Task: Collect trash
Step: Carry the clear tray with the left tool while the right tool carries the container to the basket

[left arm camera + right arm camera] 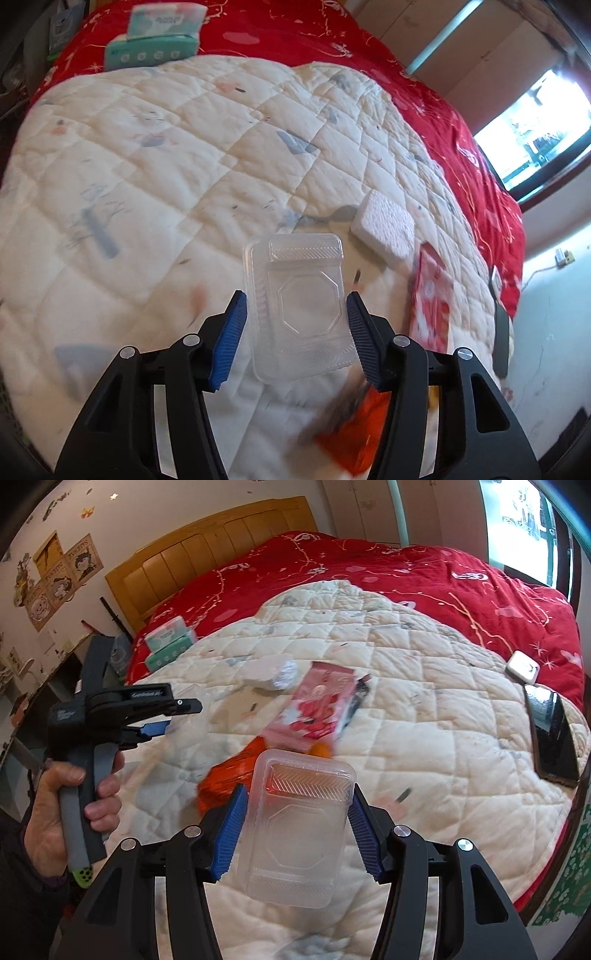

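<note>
Trays fill both tools: our left tool (295, 332) pinches a clear tray (297, 314) above the bed (129, 166), long axis forward; right tool (297, 827) grips another clear container (295, 827).

Both views are lit by daylight, which enters through a window (532, 129) on the right side; its panes are overexposed almost to white. The cream quilt (184, 184) is evenly and brightly lit, and only soft, weak shadows are seen on it. Strong fisheye distortion is present: the bed is bent into a dome and the corners are darkened by a black vignette. Motion blur is seen on the orange wrapper (354, 435) and on the pink packet (317, 705), while the gripper bodies are rendered sharply. Small highlights are reflected on the clear plastic tray (295, 827) and on the dark phone screen (550, 734).
</note>
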